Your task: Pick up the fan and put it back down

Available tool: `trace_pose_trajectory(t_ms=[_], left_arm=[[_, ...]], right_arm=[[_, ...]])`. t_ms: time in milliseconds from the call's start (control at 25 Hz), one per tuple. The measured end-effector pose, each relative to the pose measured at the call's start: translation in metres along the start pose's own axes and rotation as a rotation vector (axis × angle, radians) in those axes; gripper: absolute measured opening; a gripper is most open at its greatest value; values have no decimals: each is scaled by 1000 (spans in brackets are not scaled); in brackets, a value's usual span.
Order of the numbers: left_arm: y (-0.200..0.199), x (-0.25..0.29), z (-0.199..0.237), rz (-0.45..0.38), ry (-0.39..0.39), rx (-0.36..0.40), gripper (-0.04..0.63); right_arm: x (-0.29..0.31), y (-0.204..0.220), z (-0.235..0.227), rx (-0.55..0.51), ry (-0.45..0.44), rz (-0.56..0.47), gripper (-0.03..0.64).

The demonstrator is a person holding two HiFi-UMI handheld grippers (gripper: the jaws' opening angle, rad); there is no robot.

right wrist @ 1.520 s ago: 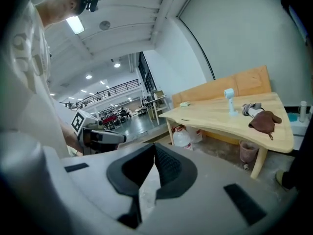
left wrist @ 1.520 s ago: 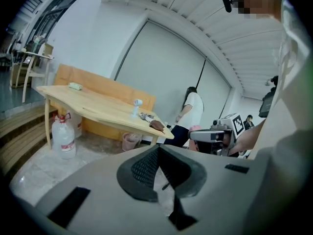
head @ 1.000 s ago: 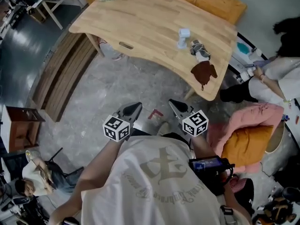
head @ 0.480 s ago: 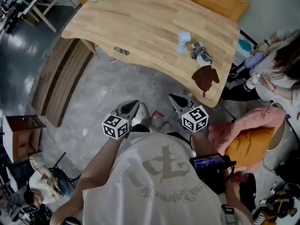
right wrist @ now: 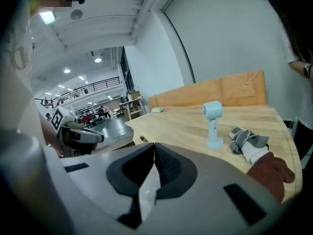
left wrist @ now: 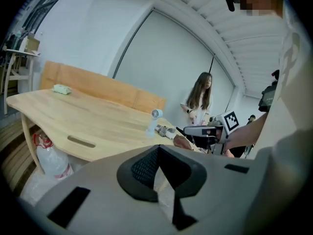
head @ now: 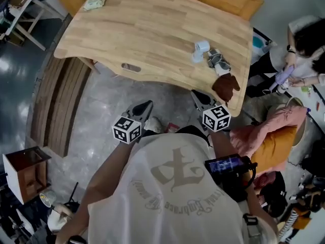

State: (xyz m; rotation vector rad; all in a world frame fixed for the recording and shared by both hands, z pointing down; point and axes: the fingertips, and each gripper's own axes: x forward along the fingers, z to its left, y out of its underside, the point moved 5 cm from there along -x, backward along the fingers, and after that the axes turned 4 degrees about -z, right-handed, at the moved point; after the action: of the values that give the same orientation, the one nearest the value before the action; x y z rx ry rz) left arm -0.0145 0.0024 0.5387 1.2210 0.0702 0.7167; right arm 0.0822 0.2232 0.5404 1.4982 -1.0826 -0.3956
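Observation:
A small pale blue hand fan [head: 199, 50] stands upright on the light wooden table [head: 142, 29], near its right end. It also shows in the left gripper view as the fan [left wrist: 154, 120] and in the right gripper view as the fan [right wrist: 213, 121]. My left gripper [head: 143, 107] is shut and empty, short of the table's near edge. My right gripper [head: 199, 96] is shut and empty too, just before the near edge and in front of the fan. Its closed jaw tips [right wrist: 154, 146] point left of the fan. The left jaw tips [left wrist: 156, 148] meet below the table edge.
A grey glove [head: 217, 61] and a brown cloth [head: 226, 85] lie right of the fan. A pale green cloth [head: 94, 3] is at the far left corner. A person [head: 304, 44] sits at the right, by pink and orange cushions [head: 269, 141]. Wooden slats [head: 51, 100] lie at the left.
Both grippers have moved forward toward the table, whose near edge is now close to their tips. The person at the right has shifted.

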Motion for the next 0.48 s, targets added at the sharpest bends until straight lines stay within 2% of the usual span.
trace_pose_trajectory(t_ms=[200,480], left_arm=[[-16,0,30,-6,27,12,9],[-23,21,49,4,44,3,9]], right_arm=[[18,-15,-14,-8,77,-1,14],[35,-21,-33,-4,88,-24,14]])
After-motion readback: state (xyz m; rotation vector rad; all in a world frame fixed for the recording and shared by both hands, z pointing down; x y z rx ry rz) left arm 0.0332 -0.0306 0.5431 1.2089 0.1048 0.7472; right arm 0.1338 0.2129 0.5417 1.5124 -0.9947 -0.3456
